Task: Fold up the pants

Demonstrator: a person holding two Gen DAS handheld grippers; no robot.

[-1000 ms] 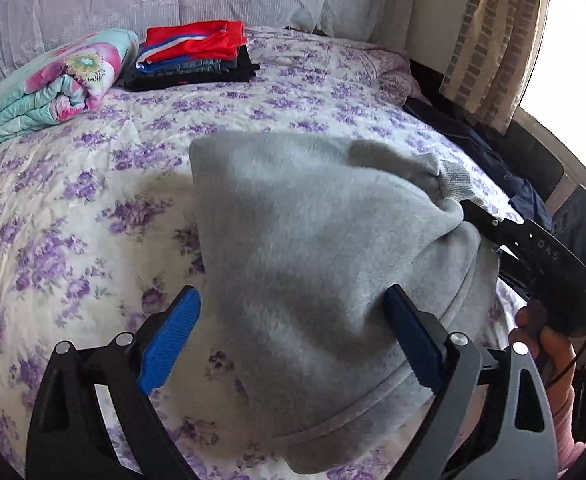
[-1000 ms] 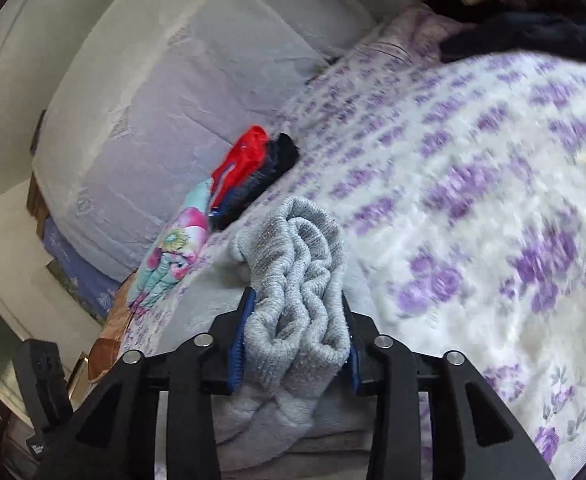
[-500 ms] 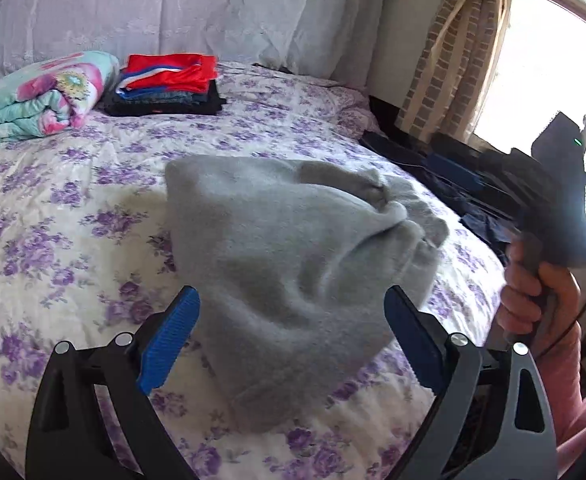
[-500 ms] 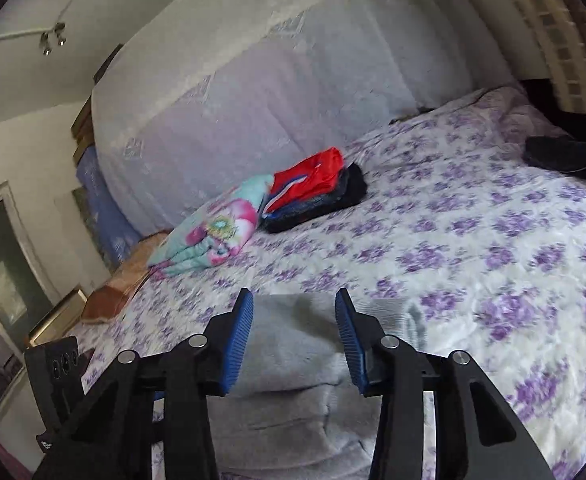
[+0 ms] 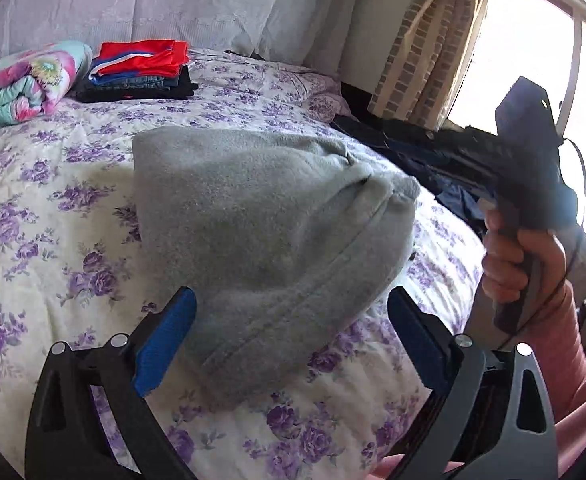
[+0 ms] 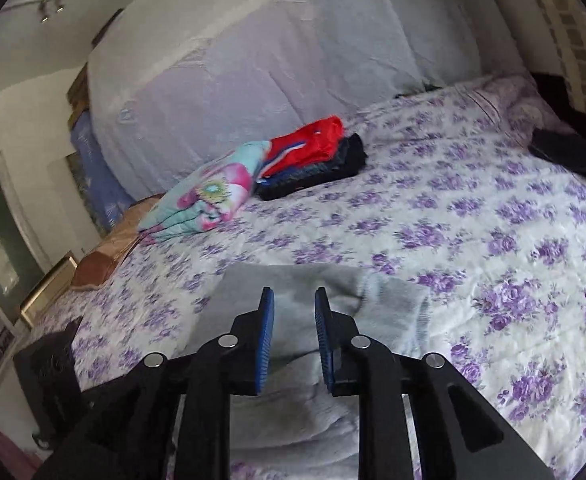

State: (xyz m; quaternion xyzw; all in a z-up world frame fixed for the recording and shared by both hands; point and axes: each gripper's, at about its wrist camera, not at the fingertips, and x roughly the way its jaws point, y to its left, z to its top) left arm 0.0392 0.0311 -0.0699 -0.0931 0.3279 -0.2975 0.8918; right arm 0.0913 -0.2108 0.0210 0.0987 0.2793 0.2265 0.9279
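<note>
The grey fleece pants (image 5: 261,216) lie folded in a bundle on the floral bedspread (image 5: 53,200). They also show in the right wrist view (image 6: 373,320). My left gripper (image 5: 291,334) is open wide and empty, just above the near end of the pants. My right gripper (image 6: 293,336) is open with a narrow gap, empty, raised above the pants. In the left wrist view the right gripper's body (image 5: 533,168) is held up at the right, clear of the pants.
A stack of folded clothes with a red top (image 5: 141,68) and a rolled floral blanket (image 5: 21,80) lie at the far side of the bed. Dark clothes (image 5: 433,152) lie at the right edge by the curtain (image 5: 425,52) and window.
My right gripper let go of the pants' bunched end and lifted up and back. The pants now rest on the bed. My left gripper stayed open and pulled back slightly.
</note>
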